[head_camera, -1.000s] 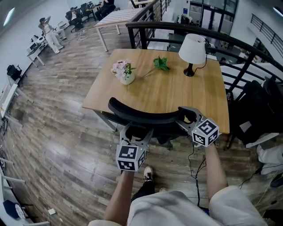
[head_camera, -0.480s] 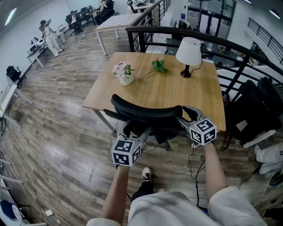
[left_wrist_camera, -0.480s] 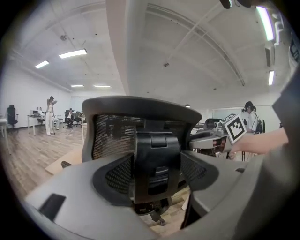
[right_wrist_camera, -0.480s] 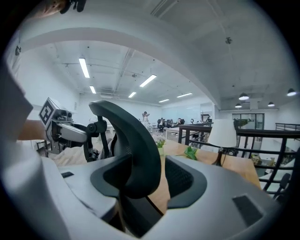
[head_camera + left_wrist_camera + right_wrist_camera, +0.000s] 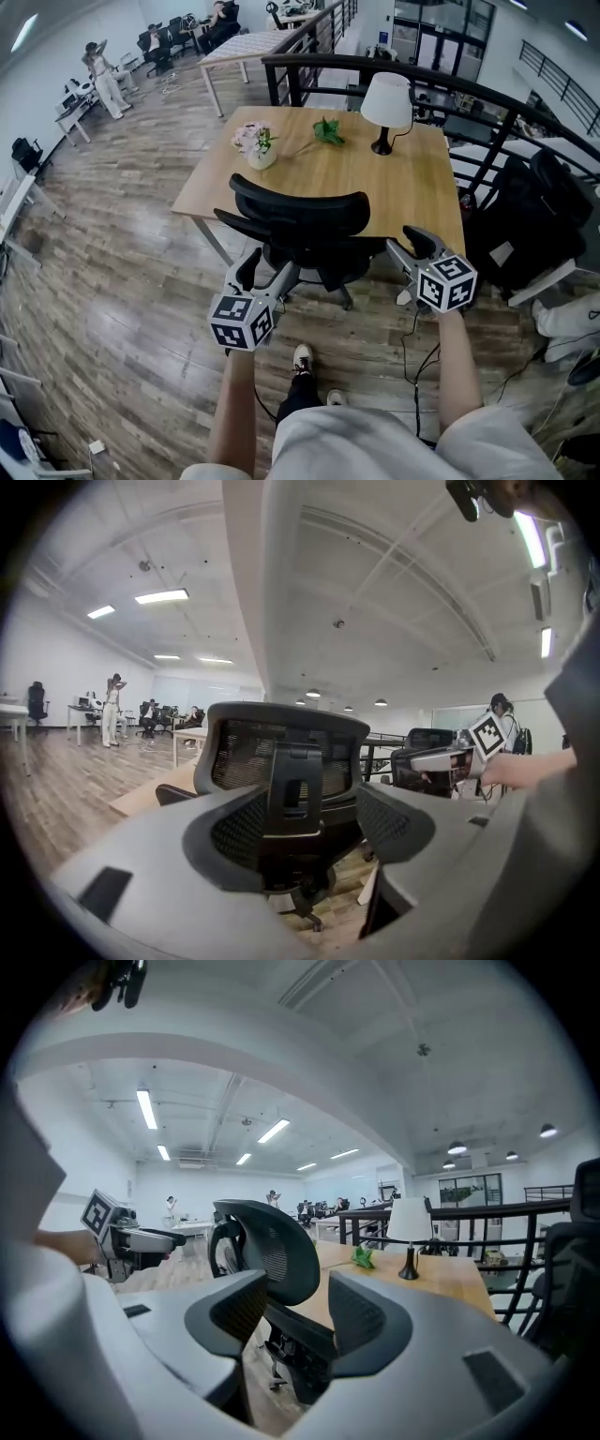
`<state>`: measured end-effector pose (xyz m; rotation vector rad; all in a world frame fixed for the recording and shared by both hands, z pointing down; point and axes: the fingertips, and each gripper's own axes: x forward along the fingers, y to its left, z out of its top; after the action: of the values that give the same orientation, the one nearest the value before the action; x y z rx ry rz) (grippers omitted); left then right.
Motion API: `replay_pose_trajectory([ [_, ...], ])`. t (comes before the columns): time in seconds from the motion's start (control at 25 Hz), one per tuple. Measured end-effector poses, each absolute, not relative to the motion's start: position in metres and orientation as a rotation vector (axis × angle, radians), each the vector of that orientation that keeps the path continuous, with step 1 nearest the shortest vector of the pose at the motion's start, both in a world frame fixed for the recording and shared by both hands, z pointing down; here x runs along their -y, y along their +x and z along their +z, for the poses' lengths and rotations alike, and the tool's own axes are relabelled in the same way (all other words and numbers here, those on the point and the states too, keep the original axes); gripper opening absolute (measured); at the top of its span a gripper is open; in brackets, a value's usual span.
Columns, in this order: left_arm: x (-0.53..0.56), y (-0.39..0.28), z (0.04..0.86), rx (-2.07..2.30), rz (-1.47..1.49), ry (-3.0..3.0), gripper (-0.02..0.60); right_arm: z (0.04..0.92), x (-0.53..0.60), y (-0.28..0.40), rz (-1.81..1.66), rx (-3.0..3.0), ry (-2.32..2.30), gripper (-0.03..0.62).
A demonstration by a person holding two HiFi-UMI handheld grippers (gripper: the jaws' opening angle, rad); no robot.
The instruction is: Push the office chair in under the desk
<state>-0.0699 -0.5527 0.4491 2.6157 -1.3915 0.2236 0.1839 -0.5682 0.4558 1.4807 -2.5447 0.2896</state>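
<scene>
An open-plan office — a swivel chair (image 5: 300, 211) at a wooden bench (image 5: 398, 187), more desks (image 5: 246, 42) beyond, strip lights (image 5: 161, 596) overhead.

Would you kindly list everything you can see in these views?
Desk: one, light wood, centre.
Office chair: one, black, at the desk's near edge.
Lamp: one, white shade, desk's far right.
Flower vase: one, pink blooms, desk's far left.
Green sprig: one, on the desk between vase and lamp.
Railing: one, black, behind the desk.
Bag: one, black, right of the desk.
Left gripper: grey, behind the chair, jaws closing, nothing between them.
Right gripper: grey, same state.
</scene>
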Motion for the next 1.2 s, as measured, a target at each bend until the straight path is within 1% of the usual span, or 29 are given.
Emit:
replay_pose_trajectory([
  [0.12, 0.527, -0.073, 0.442, 1.406, 0.220, 2.616, 0.305, 0.442, 0.536, 0.188, 0.275, 2.539, 1.492, 0.218],
  [0.24, 0.499, -0.074, 0.431, 1.419, 0.206, 2.631, 0.302, 0.424, 0.502, 0.190, 0.258, 2.551, 1.500, 0.215],
  [0.32, 0.483, -0.073, 0.425, 1.429, 0.209, 2.648, 0.264, 0.415, 0.482, 0.187, 0.239, 2.569, 1.505, 0.212],
  [0.4, 0.468, -0.071, 0.419, 1.444, 0.211, 2.666, 0.244, 0.404, 0.465, 0.185, 0.204, 2.583, 1.531, 0.202],
  [0.48, 0.453, -0.073, 0.409, 1.479, 0.192, 2.677, 0.224, 0.392, 0.451, 0.181, 0.148, 2.593, 1.546, 0.178],
  [0.6, 0.432, -0.077, 0.392, 1.543, 0.155, 2.691, 0.167, 0.375, 0.429, 0.169, 0.066, 2.608, 1.531, 0.164],
  [0.72, 0.415, -0.076, 0.379, 1.589, 0.161, 2.722, 0.129, 0.363, 0.409, 0.159, 0.029, 2.629, 1.506, 0.155],
  [0.88, 0.405, -0.077, 0.370, 1.704, 0.258, 2.738, 0.064, 0.348, 0.396, 0.155, 0.013, 2.632, 1.525, 0.112],
  [1.04, 0.397, -0.070, 0.361, 1.704, 0.264, 2.754, 0.015, 0.338, 0.387, 0.156, -0.026, 2.606, 1.551, 0.028],
  [1.2, 0.390, -0.061, 0.353, 1.668, 0.246, 2.777, 0.014, 0.338, 0.384, 0.149, -0.053, 2.597, 1.521, 0.021],
])
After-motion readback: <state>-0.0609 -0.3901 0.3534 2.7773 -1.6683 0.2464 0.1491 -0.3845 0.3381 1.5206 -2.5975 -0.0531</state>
